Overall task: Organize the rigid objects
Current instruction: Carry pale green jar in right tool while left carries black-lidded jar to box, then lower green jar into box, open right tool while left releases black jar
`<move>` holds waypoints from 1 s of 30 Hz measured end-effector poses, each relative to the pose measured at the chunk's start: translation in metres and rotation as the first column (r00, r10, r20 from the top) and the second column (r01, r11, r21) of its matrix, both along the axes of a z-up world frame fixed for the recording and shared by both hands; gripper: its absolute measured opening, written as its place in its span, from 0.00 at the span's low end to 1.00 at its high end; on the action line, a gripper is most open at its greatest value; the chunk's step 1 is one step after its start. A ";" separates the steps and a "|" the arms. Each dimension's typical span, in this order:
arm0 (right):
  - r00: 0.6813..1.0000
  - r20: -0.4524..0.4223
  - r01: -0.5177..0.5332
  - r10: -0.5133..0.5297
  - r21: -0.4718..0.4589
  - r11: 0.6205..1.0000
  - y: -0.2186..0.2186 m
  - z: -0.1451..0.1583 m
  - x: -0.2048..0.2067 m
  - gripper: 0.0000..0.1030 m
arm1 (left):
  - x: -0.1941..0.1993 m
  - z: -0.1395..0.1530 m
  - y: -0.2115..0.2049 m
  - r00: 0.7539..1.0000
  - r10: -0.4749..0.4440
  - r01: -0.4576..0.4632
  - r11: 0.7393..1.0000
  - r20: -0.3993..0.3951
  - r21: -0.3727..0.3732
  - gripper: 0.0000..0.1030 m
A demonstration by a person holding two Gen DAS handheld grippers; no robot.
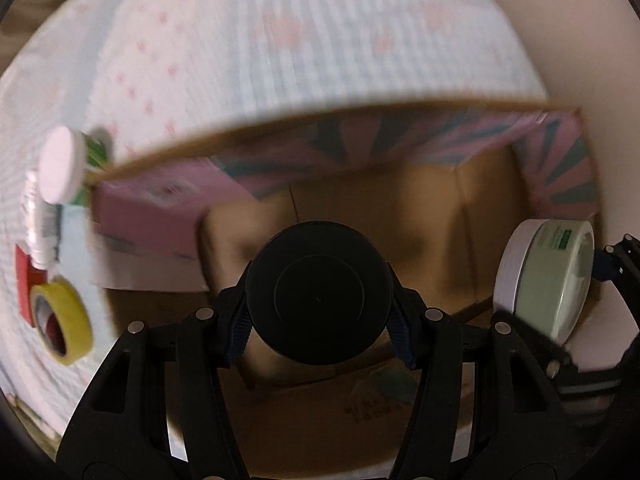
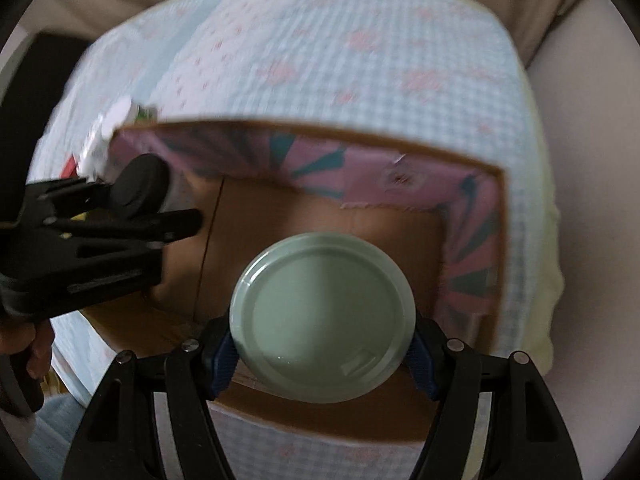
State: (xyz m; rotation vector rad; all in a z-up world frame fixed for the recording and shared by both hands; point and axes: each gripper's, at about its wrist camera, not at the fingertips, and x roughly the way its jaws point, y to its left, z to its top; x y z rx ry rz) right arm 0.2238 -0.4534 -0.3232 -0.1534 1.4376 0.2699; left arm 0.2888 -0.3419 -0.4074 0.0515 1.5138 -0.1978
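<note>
Left of the cardboard box, on the checked cloth, lie four loose items — one yellow tape roll, one red block, one small tube and one white-capped container. Over the box's open interior, the left gripper has its jaws closed on one black round jar. To the right, the right gripper clamps one pale green tin, likewise above the box floor. One box with a pink patterned lining; two held containers, apart.
</note>
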 end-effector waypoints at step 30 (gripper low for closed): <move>0.999 0.019 -0.031 0.031 0.038 0.999 -0.002 -0.018 -0.015 1.00 | 0.009 0.034 -0.017 0.987 -0.085 0.075 0.994 0.135 0.078 1.00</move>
